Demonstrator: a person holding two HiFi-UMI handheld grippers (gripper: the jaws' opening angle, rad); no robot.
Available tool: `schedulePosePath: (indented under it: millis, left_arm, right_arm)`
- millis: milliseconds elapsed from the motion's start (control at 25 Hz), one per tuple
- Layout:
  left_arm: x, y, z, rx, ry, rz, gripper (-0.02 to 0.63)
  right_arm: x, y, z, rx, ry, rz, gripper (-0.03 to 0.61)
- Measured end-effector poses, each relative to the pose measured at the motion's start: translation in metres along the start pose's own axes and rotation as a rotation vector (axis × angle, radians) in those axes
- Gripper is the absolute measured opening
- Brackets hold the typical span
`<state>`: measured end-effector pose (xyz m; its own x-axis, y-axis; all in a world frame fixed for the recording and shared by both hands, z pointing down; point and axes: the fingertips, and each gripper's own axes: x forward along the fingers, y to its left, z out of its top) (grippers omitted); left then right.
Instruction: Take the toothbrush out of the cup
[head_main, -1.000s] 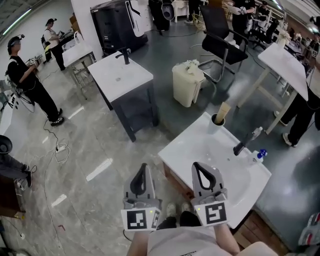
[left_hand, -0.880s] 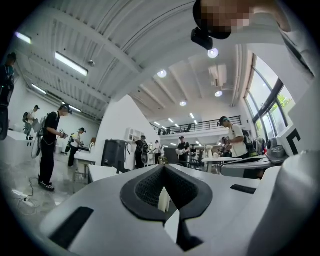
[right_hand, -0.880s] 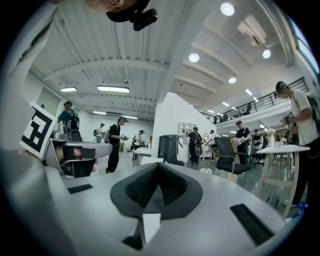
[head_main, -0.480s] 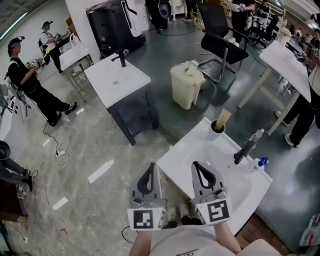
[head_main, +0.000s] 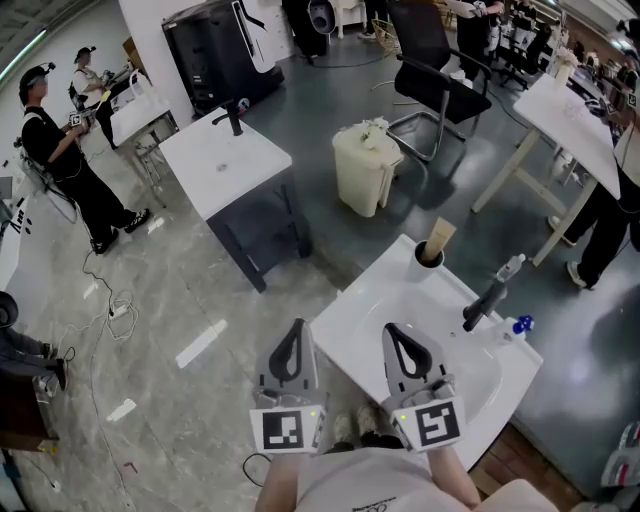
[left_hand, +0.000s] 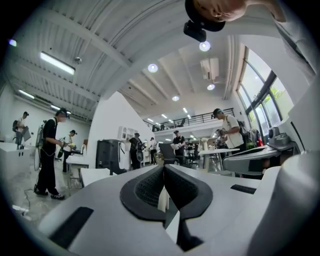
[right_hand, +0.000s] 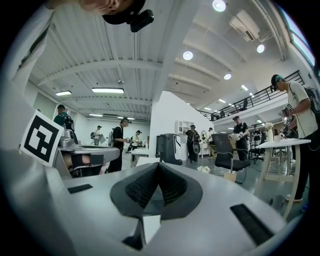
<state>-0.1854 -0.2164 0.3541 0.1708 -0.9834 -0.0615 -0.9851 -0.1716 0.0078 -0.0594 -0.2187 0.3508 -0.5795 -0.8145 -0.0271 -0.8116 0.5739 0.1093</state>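
Note:
A black cup (head_main: 429, 253) stands at the far corner of the white sink (head_main: 400, 300) in the head view. A tan, paper-wrapped toothbrush (head_main: 440, 237) sticks up out of it. My left gripper (head_main: 293, 333) hangs shut and empty just off the sink's near left edge. My right gripper (head_main: 393, 336) is shut and empty over the sink's near rim, well short of the cup. In the left gripper view the jaws (left_hand: 164, 168) meet with nothing between them. The right gripper view shows its jaws (right_hand: 158, 165) closed too, with the tan toothbrush (right_hand: 230, 176) small and far ahead to the right.
A black faucet (head_main: 484, 298) and a white bottle with a blue cap (head_main: 518, 326) stand at the sink's right side. Beyond are a cream bin (head_main: 364, 168), a second white sink table (head_main: 224, 160), a black chair (head_main: 432, 60) and a white table (head_main: 575, 118). People stand at left (head_main: 62, 155).
Both grippers, still shut, have moved forward toward the sink. The left gripper has drawn in closer to the sink's edge, and the cup sits nearer in view.

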Motion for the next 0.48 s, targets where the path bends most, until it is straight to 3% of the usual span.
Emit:
schedulePosePath:
  millis: [120, 280, 400, 480]
  left_arm:
    - [0.020, -0.019, 0.004, 0.000, -0.011, -0.097, 0.021]
    - [0.058, -0.048, 0.016, -0.017, -0.021, -0.307, 0.083]
    - [0.086, -0.072, 0.024, -0.092, -0.045, -0.499, 0.122]
    - [0.109, -0.086, 0.024, -0.136, -0.045, -0.581, 0.146]
  right_arm:
    - [-0.003, -0.005, -0.006, 0.000, 0.010, -0.004, 0.011]
    - [-0.008, -0.013, -0.010, 0.021, 0.011, -0.023, 0.011]
    - [-0.012, -0.018, -0.015, 0.031, 0.018, -0.032, 0.011]
    - [-0.014, -0.021, -0.019, 0.042, 0.022, -0.039, 0.011]
